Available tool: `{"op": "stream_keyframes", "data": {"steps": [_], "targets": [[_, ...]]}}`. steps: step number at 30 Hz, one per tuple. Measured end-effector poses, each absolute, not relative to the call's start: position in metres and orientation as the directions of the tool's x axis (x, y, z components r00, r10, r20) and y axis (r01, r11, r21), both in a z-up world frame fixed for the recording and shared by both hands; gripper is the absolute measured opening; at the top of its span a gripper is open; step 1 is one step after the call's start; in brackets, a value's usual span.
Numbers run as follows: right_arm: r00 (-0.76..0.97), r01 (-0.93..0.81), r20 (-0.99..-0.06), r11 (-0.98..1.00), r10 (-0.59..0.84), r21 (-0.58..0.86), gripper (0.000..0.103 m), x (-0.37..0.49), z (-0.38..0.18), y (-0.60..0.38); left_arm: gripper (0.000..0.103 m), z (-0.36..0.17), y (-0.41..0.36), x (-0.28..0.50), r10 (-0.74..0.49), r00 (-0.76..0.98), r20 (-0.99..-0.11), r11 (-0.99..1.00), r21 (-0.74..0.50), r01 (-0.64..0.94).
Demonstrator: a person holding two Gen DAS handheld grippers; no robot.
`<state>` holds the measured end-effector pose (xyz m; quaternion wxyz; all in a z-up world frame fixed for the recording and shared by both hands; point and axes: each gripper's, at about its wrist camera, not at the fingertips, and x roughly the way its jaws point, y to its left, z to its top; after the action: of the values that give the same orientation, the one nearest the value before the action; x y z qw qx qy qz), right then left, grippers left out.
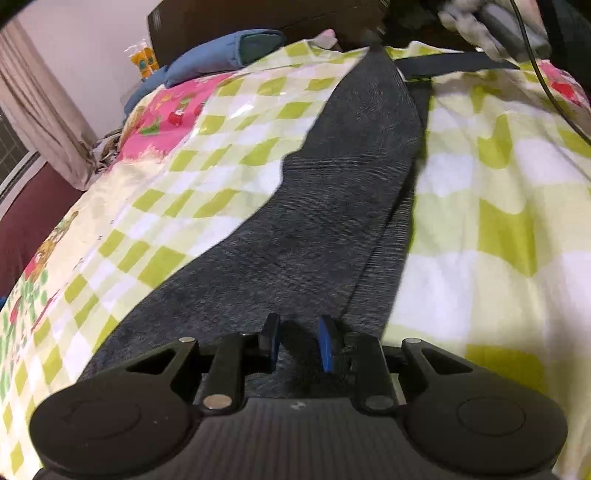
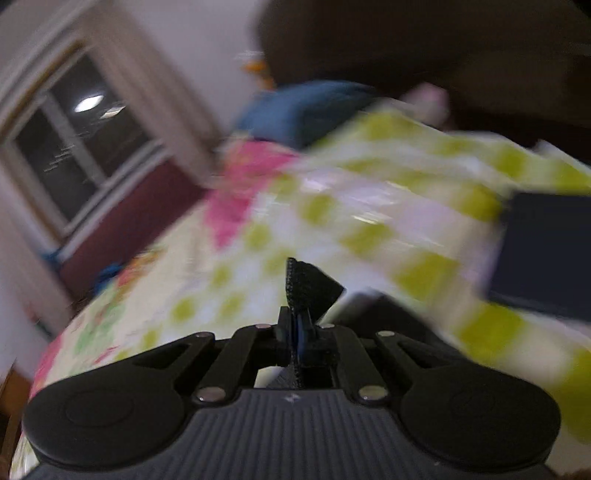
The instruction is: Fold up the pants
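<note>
Dark grey pants (image 1: 332, 206) lie stretched out on the checked bed cover (image 1: 207, 155), one leg folded over the other, running from my left gripper toward the far end. My left gripper (image 1: 298, 341) is open, its blue pads just over the near end of the pants. My right gripper (image 2: 298, 332) is shut on a corner of the dark grey pants fabric (image 2: 308, 286), held above the bed. The right wrist view is blurred by motion.
A blue pillow (image 1: 218, 55) lies at the bed's far left beside a dark headboard (image 1: 258, 14). A window (image 2: 74, 140) and curtain stand left of the bed. A dark flat object (image 2: 546, 254) shows at the right. A cable (image 1: 546, 74) hangs at the far right.
</note>
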<state>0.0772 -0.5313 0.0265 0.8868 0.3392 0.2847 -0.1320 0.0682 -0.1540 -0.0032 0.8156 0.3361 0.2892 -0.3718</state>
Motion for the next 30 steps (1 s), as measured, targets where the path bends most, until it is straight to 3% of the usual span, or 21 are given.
{"op": "stream_keyframes", "data": {"steps": [3,14,21,22,26,27,28,30], "targets": [[0.741,0.510,-0.669,0.696,-0.057,0.506,0.004,0.067,-0.007,-0.542,0.039,-0.010,-0.160,0.066,-0.401,0.559,-0.726,0.481,0.352,0.803],[0.765,0.543,-0.637,0.627,-0.095,0.558,0.003,0.056,-0.012,-0.554,0.040,-0.008,-0.165,0.070,-0.399,0.556,-0.729,0.478,0.352,0.805],[0.712,0.618,-0.694,0.566,-0.107,0.546,0.005,0.035,-0.024,-0.552,0.043,-0.009,-0.162,0.069,-0.396,0.562,-0.726,0.485,0.354,0.799],[0.715,0.617,-0.691,0.557,-0.103,0.555,0.011,0.030,-0.023,-0.552,0.043,-0.008,-0.160,0.068,-0.396,0.563,-0.725,0.487,0.354,0.798],[0.742,0.542,-0.670,0.603,-0.018,0.585,0.013,0.023,-0.016,-0.533,0.043,-0.004,-0.154,0.066,-0.423,0.562,-0.711,0.518,0.319,0.794],[0.744,0.531,-0.668,0.610,-0.003,0.588,0.019,0.025,-0.017,-0.528,0.043,-0.003,-0.155,0.065,-0.426,0.557,-0.713,0.523,0.309,0.795],[0.744,0.523,-0.668,0.610,0.015,0.595,0.032,0.030,-0.021,-0.525,0.043,-0.004,-0.156,0.065,-0.423,0.554,-0.717,0.522,0.307,0.796],[0.751,0.525,-0.659,0.578,0.031,0.625,0.040,0.035,-0.029,-0.521,0.043,-0.007,-0.158,0.061,-0.415,0.564,-0.714,0.517,0.325,0.792]]}}
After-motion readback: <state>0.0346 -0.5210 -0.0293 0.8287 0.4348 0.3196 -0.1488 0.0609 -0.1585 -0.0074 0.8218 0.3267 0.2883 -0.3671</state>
